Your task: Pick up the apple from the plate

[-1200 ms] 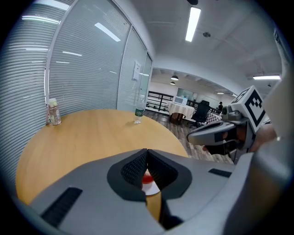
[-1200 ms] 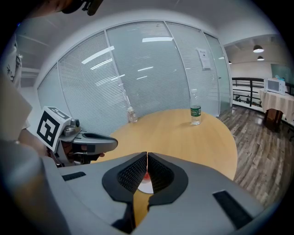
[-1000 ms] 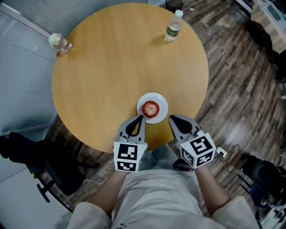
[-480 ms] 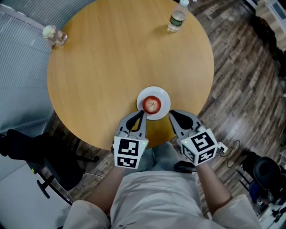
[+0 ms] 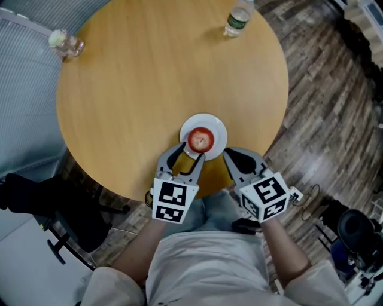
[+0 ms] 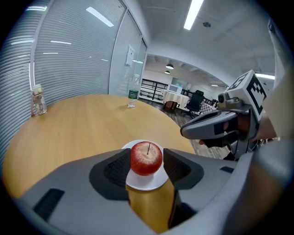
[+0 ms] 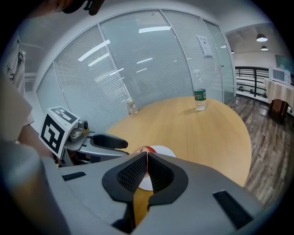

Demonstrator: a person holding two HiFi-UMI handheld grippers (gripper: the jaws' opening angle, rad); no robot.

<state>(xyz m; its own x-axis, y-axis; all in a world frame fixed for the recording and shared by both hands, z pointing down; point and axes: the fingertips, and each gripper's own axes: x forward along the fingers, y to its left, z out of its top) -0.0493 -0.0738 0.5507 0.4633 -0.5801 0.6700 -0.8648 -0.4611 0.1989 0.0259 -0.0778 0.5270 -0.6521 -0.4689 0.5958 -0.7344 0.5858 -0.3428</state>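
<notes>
A red apple (image 5: 201, 139) stands stem up on a small white plate (image 5: 218, 126) near the front edge of the round wooden table (image 5: 131, 89). My left gripper (image 5: 190, 153) is at the plate's near-left rim and its jaws are opening. In the left gripper view the apple (image 6: 146, 158) shows through the gap, just ahead of the pads, untouched, on the plate (image 6: 146, 183). My right gripper (image 5: 227, 155) hovers shut at the plate's near-right side, holding nothing. In the right gripper view the right gripper (image 7: 146, 159) has its pads together, and the apple (image 7: 143, 150) peeks above them.
A clear water bottle (image 5: 238, 18) stands at the table's far right edge. A small glass jar (image 5: 62, 42) stands at the far left edge. A black chair (image 5: 54, 209) is on the floor to the left. A glass wall with blinds lies beyond the table.
The left jaws have gone from shut to open. Both grippers have sunk and come closer to the plate, the left one up to its rim.
</notes>
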